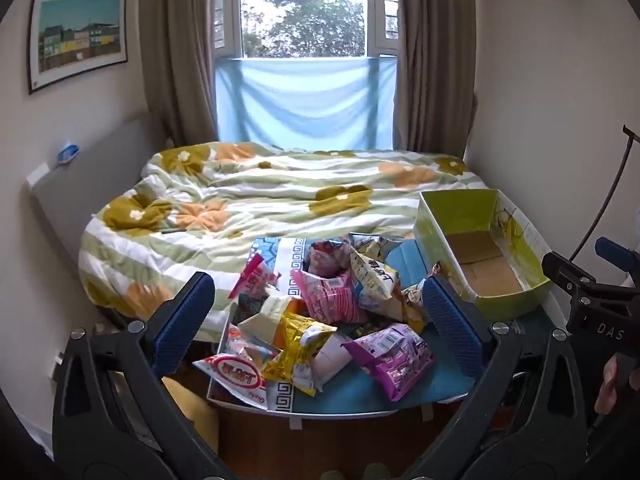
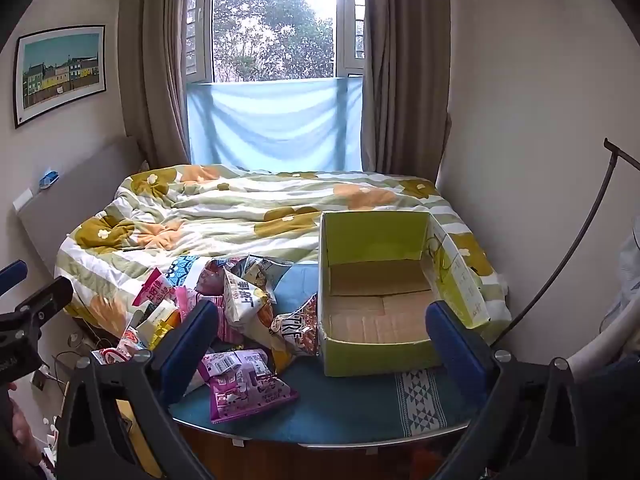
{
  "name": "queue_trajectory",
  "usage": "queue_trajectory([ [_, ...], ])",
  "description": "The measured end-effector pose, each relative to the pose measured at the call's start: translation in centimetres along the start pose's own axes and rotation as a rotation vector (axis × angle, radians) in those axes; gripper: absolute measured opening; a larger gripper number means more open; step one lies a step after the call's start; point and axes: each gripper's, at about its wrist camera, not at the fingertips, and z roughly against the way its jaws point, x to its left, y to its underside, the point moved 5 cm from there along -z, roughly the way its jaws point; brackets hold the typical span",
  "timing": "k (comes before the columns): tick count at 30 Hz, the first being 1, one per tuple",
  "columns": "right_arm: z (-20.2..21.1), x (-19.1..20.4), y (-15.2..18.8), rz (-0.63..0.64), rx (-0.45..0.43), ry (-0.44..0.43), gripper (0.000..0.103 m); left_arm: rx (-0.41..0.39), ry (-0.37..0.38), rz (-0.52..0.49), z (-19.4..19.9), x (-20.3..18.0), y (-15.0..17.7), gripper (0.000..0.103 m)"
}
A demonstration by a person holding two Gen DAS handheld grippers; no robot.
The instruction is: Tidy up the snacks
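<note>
A heap of snack bags (image 1: 320, 312) lies on a blue-covered table (image 1: 420, 396) at the foot of a bed. Among them are a purple bag (image 1: 394, 354), a yellow bag (image 1: 300, 344) and a pink bag (image 1: 332, 294). An empty green cardboard box (image 1: 480, 248) stands to their right. My left gripper (image 1: 318, 316) hovers open above the heap, touching nothing. My right gripper (image 2: 320, 336) is open above the table, its fingers straddling the box (image 2: 380, 292) front; the purple bag (image 2: 244, 380) lies by its left finger (image 2: 188, 344). Nothing is held.
Behind the table a bed with a flowered quilt (image 1: 260, 200) reaches a curtained window (image 1: 304, 52). Walls close in left and right. A black curved rod (image 2: 580, 248) stands at the right. A hand (image 1: 612, 384) holds the right gripper's handle.
</note>
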Motion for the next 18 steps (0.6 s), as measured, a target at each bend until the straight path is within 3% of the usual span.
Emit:
queue_trajectory([
  [18,-0.34,0.02,-0.13,-0.001,0.000,-0.002,0.103,-0.002,0.000,-0.007,-0.22,-0.37,-0.03,0.102],
])
